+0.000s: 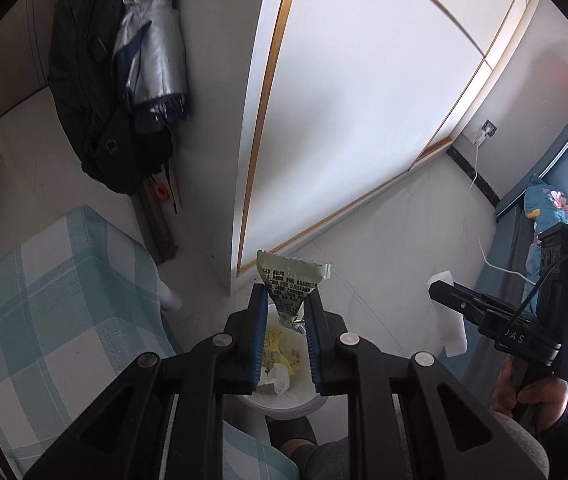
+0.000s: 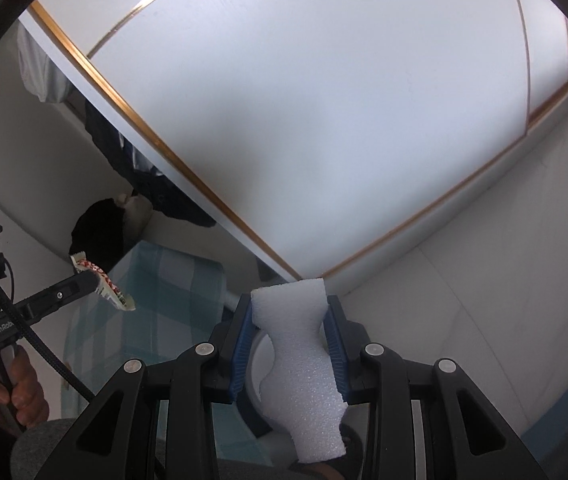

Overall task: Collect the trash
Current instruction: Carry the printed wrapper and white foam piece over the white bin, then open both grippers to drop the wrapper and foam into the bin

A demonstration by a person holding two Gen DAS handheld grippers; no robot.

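Trash is hanging right over the white bin (image 1: 284,410): the left gripper (image 1: 284,300) is pinching a snack wrapper (image 1: 290,280), and the right gripper (image 2: 290,312) is squeezing a foam piece (image 2: 300,360) just beside the rim.

Foam strip (image 2: 304,356) white, grainy; wrapper (image 1: 290,286) crinkled foil; bin (image 1: 284,398) smooth white plastic.
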